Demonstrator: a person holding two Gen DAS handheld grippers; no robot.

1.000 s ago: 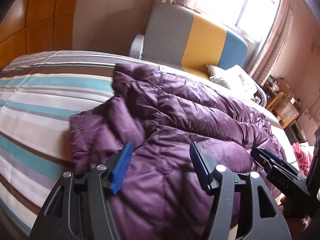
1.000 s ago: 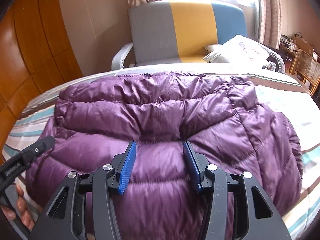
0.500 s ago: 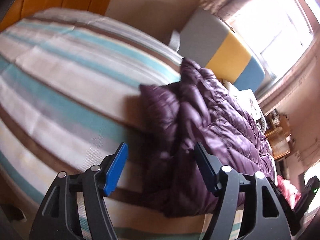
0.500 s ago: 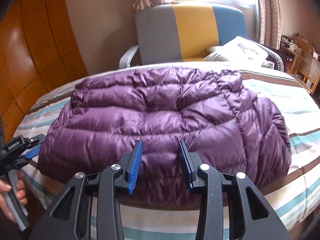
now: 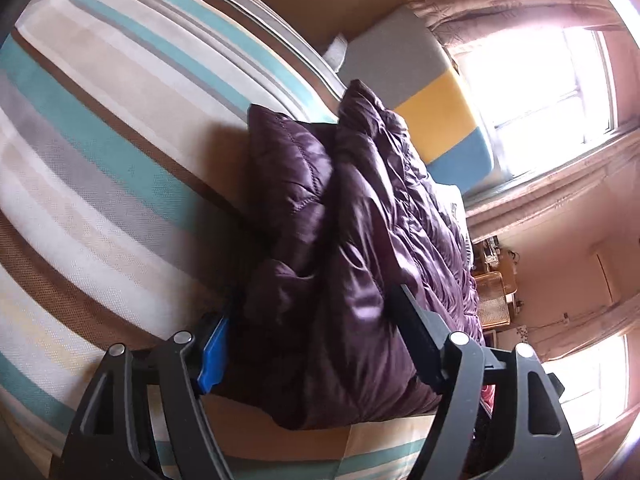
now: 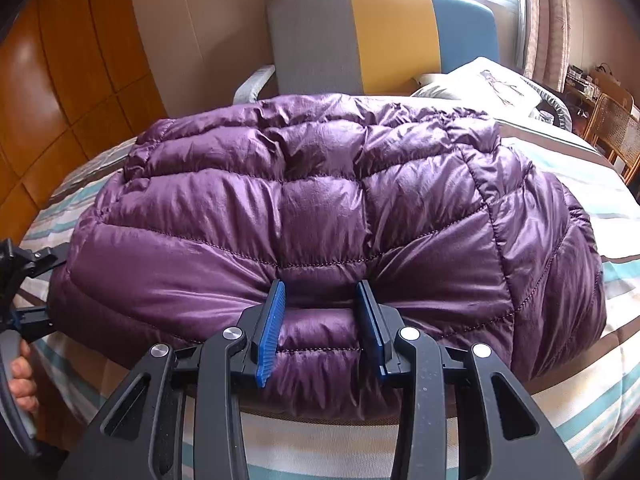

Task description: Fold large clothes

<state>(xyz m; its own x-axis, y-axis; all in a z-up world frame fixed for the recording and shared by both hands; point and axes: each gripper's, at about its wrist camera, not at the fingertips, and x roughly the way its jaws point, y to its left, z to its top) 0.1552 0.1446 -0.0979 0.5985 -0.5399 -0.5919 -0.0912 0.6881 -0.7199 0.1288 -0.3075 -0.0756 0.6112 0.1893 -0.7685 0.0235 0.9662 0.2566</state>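
A purple quilted down jacket [image 6: 320, 200] lies folded across the striped bed [image 6: 600, 380]. My right gripper [image 6: 320, 286] is at the jacket's near edge, shut on a puckered ridge of the fabric. Seen from the left wrist, the jacket [image 5: 360, 240] shows end-on as a thick stack. My left gripper [image 5: 312, 308] straddles that near corner with its jaws opening; the stack sits between them without visible squeeze. The right wrist view catches the left gripper [image 6: 54, 282] at the jacket's left end, with a hand [image 6: 22, 376] on its handle.
Bare striped bedding [image 5: 100, 140] spreads left of the jacket. A grey, yellow and blue chair [image 6: 380, 40] stands behind the bed, with a white pillow [image 6: 480, 84] beside it. Wooden wall panels [image 6: 60, 80] are at the left, a rattan chair [image 6: 612, 132] at the right.
My left gripper swung down off the top of the jacket, rolled, and came to its left end with wider jaws. My right gripper narrowed and pinched the near edge.
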